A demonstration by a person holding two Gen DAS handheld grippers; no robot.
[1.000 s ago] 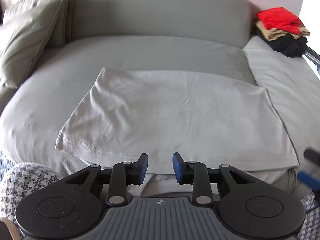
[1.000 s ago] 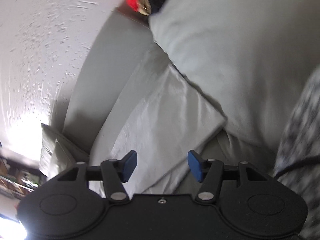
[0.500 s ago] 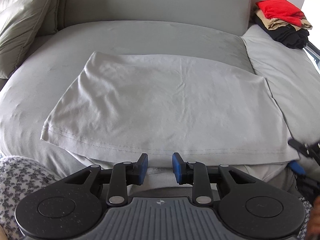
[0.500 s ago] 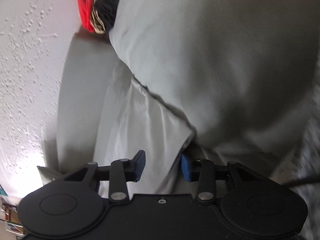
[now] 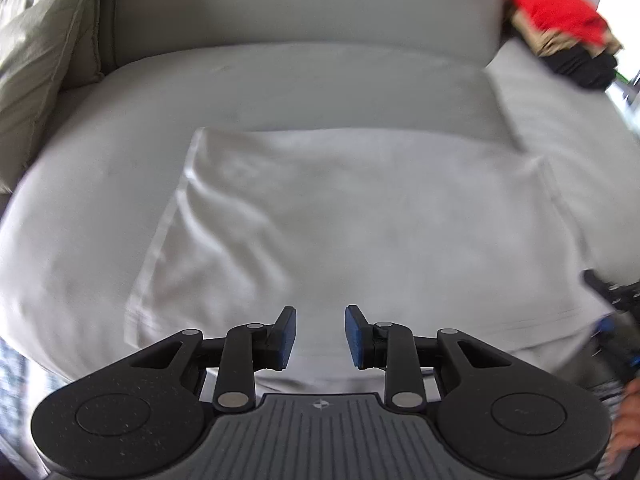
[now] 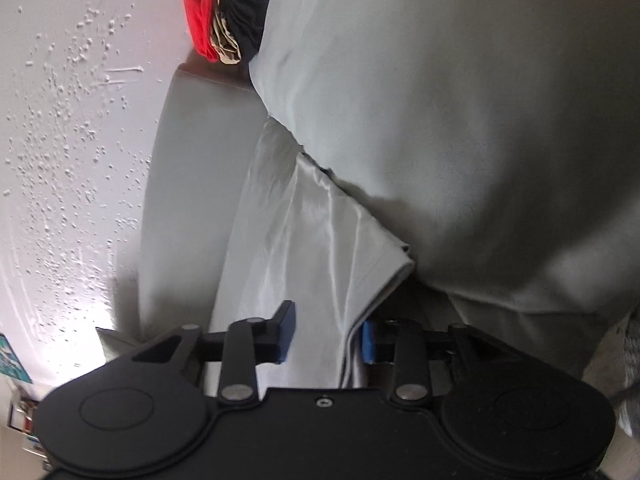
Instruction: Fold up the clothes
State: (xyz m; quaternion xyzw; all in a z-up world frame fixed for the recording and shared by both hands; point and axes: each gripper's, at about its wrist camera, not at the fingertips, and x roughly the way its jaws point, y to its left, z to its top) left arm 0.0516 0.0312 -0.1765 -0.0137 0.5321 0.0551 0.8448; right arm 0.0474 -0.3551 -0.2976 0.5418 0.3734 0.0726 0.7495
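Had just been closing the right gripper (image 6: pixel 326 336) fingers to a narrow gap around the near right corner of the pale shirt (image 5: pixel 360 220), spread flat on the sofa seat (image 5: pixel 80 240); not yet pinched. Kept the left gripper (image 5: pixel 320 332) fingers narrow and empty over the near hem. Risked catching one layer only, or dragging the fold askew. Behind: pillow (image 5: pixel 36 60) far left, stacked clothes (image 5: pixel 568 40) far right, textured wall (image 6: pixel 72 140).

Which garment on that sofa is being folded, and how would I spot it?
Start at the grey sofa. On its seat cushion lies the pale grey garment, spread flat. Unlike the pile of red, tan and black clothes at the far end, it lies alone.
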